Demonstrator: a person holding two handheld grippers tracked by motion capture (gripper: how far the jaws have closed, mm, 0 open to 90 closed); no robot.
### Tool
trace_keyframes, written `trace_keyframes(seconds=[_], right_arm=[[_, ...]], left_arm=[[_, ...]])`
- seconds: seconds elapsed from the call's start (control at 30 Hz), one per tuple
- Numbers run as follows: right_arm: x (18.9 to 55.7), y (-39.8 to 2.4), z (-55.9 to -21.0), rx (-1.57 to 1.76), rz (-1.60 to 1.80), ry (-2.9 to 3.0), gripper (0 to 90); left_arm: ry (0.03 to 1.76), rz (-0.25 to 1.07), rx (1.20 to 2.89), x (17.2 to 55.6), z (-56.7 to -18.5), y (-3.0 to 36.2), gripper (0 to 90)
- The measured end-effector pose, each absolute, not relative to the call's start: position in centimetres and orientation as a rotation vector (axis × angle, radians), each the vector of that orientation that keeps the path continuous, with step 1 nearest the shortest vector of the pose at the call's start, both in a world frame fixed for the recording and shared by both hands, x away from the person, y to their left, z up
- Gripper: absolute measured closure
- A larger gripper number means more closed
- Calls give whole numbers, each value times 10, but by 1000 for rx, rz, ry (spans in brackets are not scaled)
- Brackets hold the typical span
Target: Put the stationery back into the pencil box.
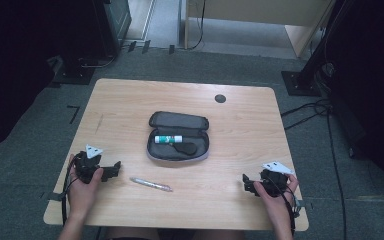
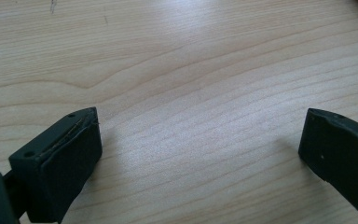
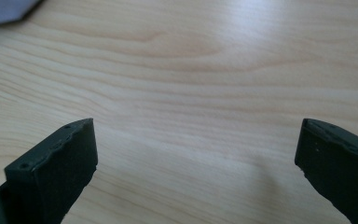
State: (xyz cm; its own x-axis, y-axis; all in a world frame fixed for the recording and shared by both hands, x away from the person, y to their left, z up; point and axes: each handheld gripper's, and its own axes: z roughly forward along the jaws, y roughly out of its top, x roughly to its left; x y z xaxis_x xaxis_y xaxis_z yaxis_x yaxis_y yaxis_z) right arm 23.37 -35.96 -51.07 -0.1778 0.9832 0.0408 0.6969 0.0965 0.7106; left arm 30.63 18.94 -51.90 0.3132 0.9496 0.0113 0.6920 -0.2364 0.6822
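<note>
An open dark pencil case [image 1: 178, 136] lies in the middle of the wooden table [image 1: 130, 100], its lid folded back. Inside it rest a white glue stick with a green band [image 1: 168, 139] and a small black object [image 1: 187, 148]. A slim silvery pen [image 1: 151, 184] lies on the table in front of the case. My left gripper [image 1: 114, 169] rests near the front left, open, with bare wood between its fingers [image 2: 65, 154]. My right gripper [image 1: 247, 183] sits at the front right, open too, its fingers [image 3: 56, 168] wide apart over bare wood. A corner of the case [image 3: 4, 9] shows at the top left of the right gripper view.
A round dark cable hole [image 1: 220, 98] sits near the table's far edge. Black stands and cables [image 1: 310, 107] crowd the floor to the right and left of the table. Bare wood surrounds the case on all sides.
</note>
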Motion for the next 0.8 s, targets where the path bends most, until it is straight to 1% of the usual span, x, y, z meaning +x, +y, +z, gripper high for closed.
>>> trace_keyframes(seconds=[0.2, 0.43, 0.67, 0.8], right_arm=[[231, -367, -524, 1668, 792, 1934, 0], [229, -372, -527, 1634, 829, 1929, 0], [230, -372, -527, 1625, 832, 1941, 0], [229, -372, -527, 1624, 832, 1940, 0]], left_arm=[[1447, 583, 2011, 306, -519, 189, 0], [1456, 589, 2004, 307, -519, 189, 0], [1503, 607, 1976, 308, -519, 190, 0], [1469, 574, 2019, 302, -517, 195, 0]])
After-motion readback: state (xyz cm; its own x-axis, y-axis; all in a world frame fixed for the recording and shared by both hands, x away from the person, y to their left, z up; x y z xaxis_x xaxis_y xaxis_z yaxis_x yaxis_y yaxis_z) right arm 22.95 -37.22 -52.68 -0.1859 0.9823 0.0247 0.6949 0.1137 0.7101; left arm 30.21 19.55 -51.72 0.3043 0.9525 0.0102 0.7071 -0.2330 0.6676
